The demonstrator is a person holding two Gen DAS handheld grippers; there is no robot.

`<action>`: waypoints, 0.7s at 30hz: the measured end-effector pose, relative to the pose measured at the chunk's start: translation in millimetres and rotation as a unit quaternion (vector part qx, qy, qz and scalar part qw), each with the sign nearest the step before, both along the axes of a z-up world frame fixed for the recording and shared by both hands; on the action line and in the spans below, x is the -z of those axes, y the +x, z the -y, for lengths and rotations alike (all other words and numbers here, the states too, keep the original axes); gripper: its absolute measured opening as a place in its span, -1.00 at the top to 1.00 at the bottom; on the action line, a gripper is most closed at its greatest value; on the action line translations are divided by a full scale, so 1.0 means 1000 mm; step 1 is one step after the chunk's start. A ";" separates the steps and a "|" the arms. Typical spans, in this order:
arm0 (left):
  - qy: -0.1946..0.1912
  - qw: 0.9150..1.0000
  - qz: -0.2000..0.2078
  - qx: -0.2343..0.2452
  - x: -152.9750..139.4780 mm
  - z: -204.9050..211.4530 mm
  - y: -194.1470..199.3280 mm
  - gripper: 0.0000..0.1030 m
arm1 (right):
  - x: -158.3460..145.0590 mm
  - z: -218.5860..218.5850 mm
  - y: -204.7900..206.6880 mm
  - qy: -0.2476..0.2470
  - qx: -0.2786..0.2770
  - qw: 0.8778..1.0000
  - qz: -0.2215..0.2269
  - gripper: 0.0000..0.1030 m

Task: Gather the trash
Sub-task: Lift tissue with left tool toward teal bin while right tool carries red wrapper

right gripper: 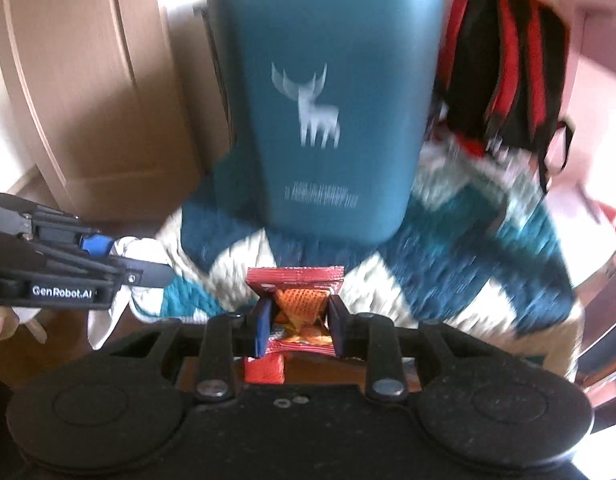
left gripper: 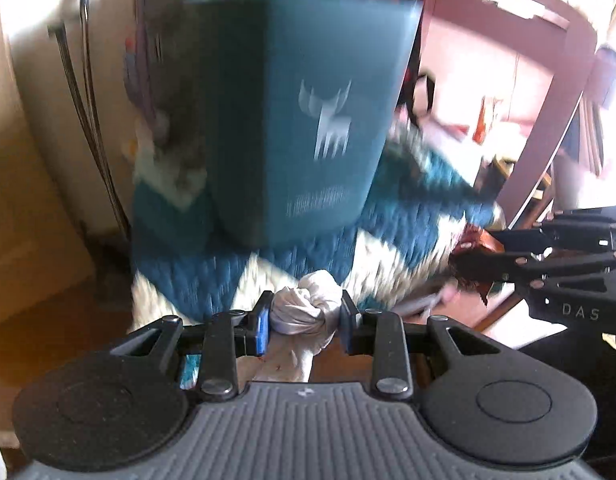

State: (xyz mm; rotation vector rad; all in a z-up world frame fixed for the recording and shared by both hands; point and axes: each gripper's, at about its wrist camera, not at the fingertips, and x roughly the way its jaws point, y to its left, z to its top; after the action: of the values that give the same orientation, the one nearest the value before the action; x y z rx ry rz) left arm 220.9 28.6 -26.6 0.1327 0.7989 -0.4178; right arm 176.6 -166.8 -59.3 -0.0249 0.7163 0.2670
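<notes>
My left gripper [left gripper: 305, 322] is shut on a crumpled white tissue wad [left gripper: 303, 306], which bulges between its blue pads. My right gripper [right gripper: 299, 322] is shut on a red and orange snack wrapper [right gripper: 295, 280]. Both hang above a teal and white rug [left gripper: 211, 280], in front of a tall teal bin [left gripper: 303, 112] printed with a white deer. In the left wrist view the right gripper [left gripper: 474, 260] comes in from the right edge with the wrapper [left gripper: 474, 240]. The right wrist view has the left gripper [right gripper: 139, 262] at its left edge, with the tissue [right gripper: 143, 252].
A red and black backpack [right gripper: 504, 64] leans to the right of the bin [right gripper: 328, 100]. A beige cabinet [right gripper: 87, 80] stands on the left. A pink table frame [left gripper: 548, 60] rises at the right. Black cables [left gripper: 87, 100] hang down the wall. The rug [right gripper: 488, 264] lies on a wooden floor.
</notes>
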 end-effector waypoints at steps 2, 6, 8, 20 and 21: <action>-0.006 1.000 0.024 -0.004 -0.027 0.007 -0.004 0.39 | -0.026 0.007 -0.005 -0.002 -0.002 1.000 0.021 0.46; -0.027 0.997 0.069 -0.009 -0.081 0.023 -0.004 0.39 | -0.071 0.017 -0.009 -0.007 -0.006 0.998 0.064 0.46; -0.042 0.995 0.087 -0.014 -0.106 0.030 -0.001 0.39 | -0.089 0.021 -0.010 -0.008 -0.007 0.996 0.085 0.46; -0.121 0.975 0.174 -0.062 -0.221 0.052 0.057 0.39 | -0.174 0.026 0.029 -0.018 0.002 0.985 0.172 0.46; -0.129 0.973 0.180 -0.066 -0.226 0.053 0.063 0.39 | -0.180 0.027 0.035 -0.015 0.003 0.984 0.177 0.46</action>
State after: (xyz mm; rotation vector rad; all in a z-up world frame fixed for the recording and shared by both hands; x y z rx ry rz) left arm 283.5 -24.1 199.8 -0.0862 0.3879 -0.3555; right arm 212.1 -193.7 120.4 -0.0964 0.3662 0.2372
